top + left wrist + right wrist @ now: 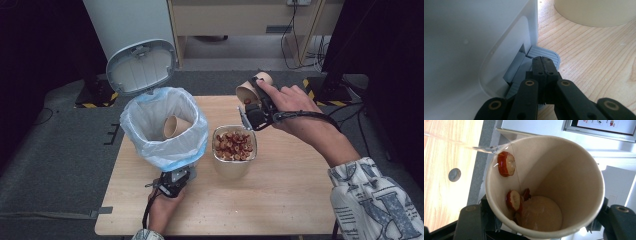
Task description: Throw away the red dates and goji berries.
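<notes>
Paper formed the cup (252,89) that the right tool (254,102) gripped by its side wall, with one jaw on either side of the wall, as the right gripper view showed. The cup (544,187) was tipped, its mouth turned down and toward the glass container (234,152) of red fruit slices (233,145), which stood on the counter (280,200) just below and ahead of that tool. The cup's long axis ran obliquely from the tool down toward the container, so, as a judgement, the coming move depended on keeping the rim over the container's opening. A few fruit slices (505,166) clung to the cup's inner wall. The left tool (543,65) was closed, holding nothing, with its tips pressed onto the grey pedal (549,53) at the base of the white bin (165,130); the bin's lid (141,66) stood open, and a second paper cup (175,126) lay in the blue liner (192,150). The right hand (292,102) was nearer to the container; the left hand (161,205) was occupied at the pedal. The container's lower part was hard to make out through the glare, and the cup's base was hidden behind the right hand in the high view. Whether any slice was falling could not be determined.
</notes>
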Action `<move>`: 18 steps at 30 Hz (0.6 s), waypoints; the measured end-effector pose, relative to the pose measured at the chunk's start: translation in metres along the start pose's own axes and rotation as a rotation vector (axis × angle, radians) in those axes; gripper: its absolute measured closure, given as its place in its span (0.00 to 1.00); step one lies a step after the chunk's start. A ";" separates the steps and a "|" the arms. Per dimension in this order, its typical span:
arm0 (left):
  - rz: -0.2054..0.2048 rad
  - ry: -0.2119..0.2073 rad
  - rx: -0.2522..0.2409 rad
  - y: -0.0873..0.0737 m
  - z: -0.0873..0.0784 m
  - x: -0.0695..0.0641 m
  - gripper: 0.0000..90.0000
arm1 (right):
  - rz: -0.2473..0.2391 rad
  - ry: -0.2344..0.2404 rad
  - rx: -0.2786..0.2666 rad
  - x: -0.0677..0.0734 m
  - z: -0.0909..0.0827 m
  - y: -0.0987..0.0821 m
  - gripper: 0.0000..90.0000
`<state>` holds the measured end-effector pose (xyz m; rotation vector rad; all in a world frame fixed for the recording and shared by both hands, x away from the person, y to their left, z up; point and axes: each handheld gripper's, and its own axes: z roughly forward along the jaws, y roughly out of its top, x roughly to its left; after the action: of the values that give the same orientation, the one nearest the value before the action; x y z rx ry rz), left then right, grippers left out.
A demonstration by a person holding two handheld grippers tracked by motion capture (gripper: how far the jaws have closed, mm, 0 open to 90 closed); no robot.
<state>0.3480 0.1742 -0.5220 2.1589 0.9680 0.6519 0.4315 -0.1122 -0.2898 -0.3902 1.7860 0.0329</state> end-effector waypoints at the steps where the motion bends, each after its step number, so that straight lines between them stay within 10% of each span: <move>1: -0.001 -0.001 -0.001 0.000 0.000 0.000 1.00 | -0.002 0.000 0.001 0.000 0.000 0.001 0.36; 10: -0.001 -0.002 -0.001 0.000 0.000 0.000 1.00 | -0.021 -0.021 0.011 -0.002 0.000 0.003 0.36; 15: -0.012 -0.005 0.003 0.000 0.000 0.000 1.00 | -0.203 0.021 -0.004 0.027 0.008 0.021 0.36; 18: -0.019 -0.003 0.002 0.000 0.000 -0.001 1.00 | -0.180 0.020 0.003 0.025 0.009 0.019 0.36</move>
<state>0.3471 0.1736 -0.5223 2.1492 0.9872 0.6379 0.4298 -0.0978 -0.3193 -0.5496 1.7636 -0.1011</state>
